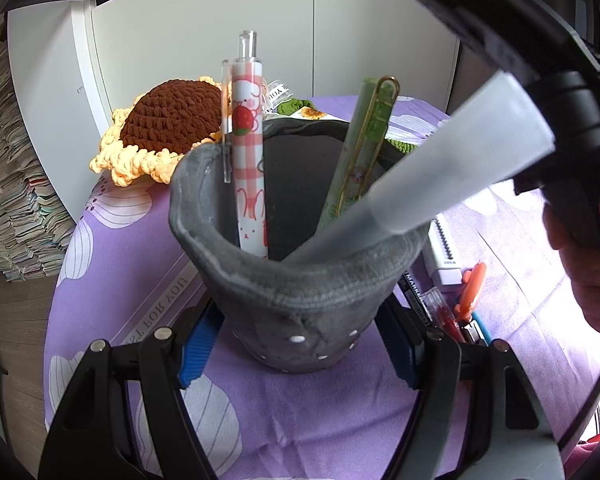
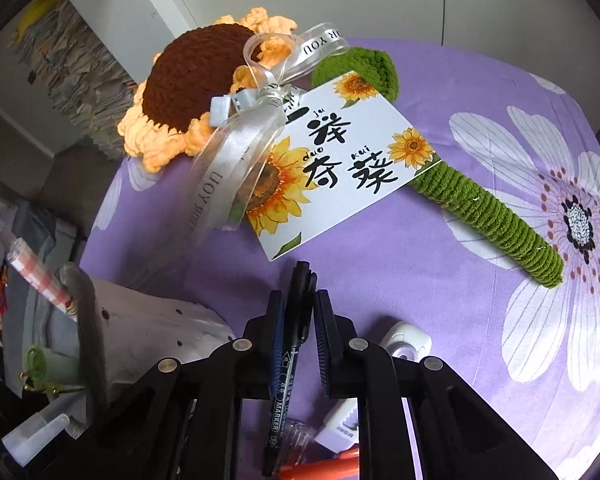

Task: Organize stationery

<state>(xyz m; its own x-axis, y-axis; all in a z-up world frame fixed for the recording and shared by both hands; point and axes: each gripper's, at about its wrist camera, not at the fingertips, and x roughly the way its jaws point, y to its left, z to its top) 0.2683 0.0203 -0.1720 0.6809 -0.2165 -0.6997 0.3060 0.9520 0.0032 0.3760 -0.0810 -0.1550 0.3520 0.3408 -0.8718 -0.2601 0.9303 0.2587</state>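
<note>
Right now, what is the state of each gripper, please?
Left gripper: closed on the grey pen holder.
Right gripper: jaws slightly apart around the black marker; a firm grip cannot be told.

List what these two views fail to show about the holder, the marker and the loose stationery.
- Left wrist view: the grey holder hides the lower ends of the pink pen, green pen and frosted tube.
- Right wrist view: the black marker lies between the right gripper pads; contact is unclear, and its lower end is cut off.
- Both views: loose pens are half hidden by gripper frames.
</note>
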